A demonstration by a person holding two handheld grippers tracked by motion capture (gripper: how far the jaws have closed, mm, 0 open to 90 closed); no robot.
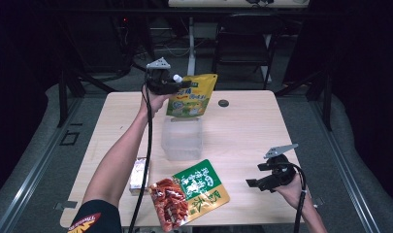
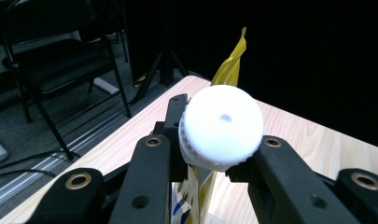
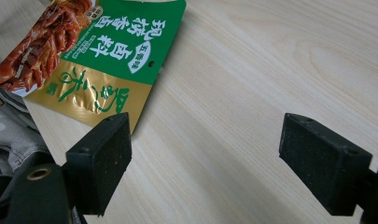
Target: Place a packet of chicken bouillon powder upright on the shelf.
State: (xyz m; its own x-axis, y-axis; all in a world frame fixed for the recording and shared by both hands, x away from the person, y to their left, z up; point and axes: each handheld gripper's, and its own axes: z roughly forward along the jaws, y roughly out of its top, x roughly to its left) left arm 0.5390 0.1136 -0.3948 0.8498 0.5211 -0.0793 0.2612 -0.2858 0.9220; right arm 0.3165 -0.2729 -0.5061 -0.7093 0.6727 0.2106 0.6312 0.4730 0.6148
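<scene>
Left gripper (image 2: 214, 163) pinches 1 yellow pouch's (image 1: 191, 95) cap (image 2: 221, 126); right gripper (image 3: 205, 163) spread.

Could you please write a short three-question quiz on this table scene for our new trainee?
1. True or false: the left gripper is clamped on the white cap of the yellow pouch.
2. What lies on the table directly below the hanging pouch?
A. a clear tub
B. a green packet
C. a small box
3. Fill in: the right gripper is ____, with nothing between its jaws.

Key: 1 true; 2 A; 3 open.
</scene>
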